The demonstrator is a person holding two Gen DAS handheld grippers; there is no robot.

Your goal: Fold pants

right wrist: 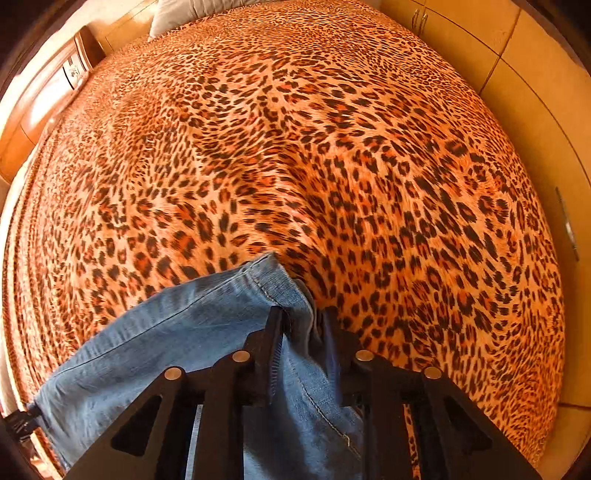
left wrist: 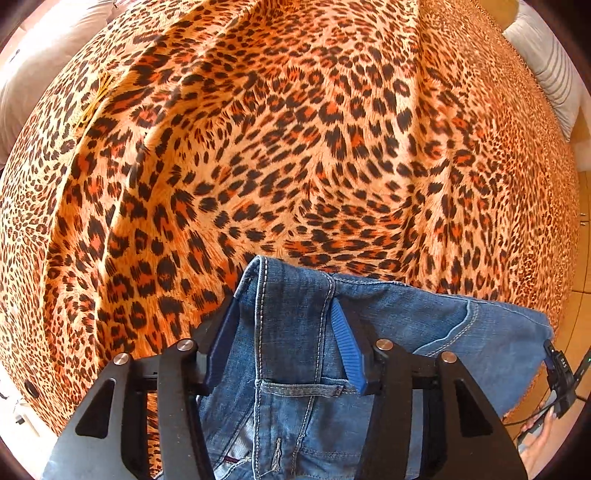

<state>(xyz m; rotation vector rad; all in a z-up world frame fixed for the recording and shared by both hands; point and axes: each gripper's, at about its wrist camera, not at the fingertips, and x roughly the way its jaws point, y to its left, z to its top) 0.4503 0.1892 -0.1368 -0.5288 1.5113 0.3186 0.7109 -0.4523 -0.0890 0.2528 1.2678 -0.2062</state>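
Observation:
Blue denim pants (left wrist: 295,332) hang between my two grippers above a bed with a leopard-print cover (left wrist: 295,147). My left gripper (left wrist: 286,306) is shut on the waistband end, with a belt loop and pocket stitching between its blue-padded fingers (left wrist: 345,332). The denim stretches to the right, where the other gripper (left wrist: 557,373) shows at the edge. In the right wrist view my right gripper (right wrist: 301,317) is shut on a hemmed edge of the pants (right wrist: 184,332), which run down to the left over the leopard cover (right wrist: 295,147).
Pillows lie at the head of the bed (left wrist: 546,62) (right wrist: 177,14). A wooden headboard or nightstand (right wrist: 48,99) stands at the left. Cupboard doors (right wrist: 517,74) line the right side. A pale cushion (left wrist: 44,55) lies at the far left.

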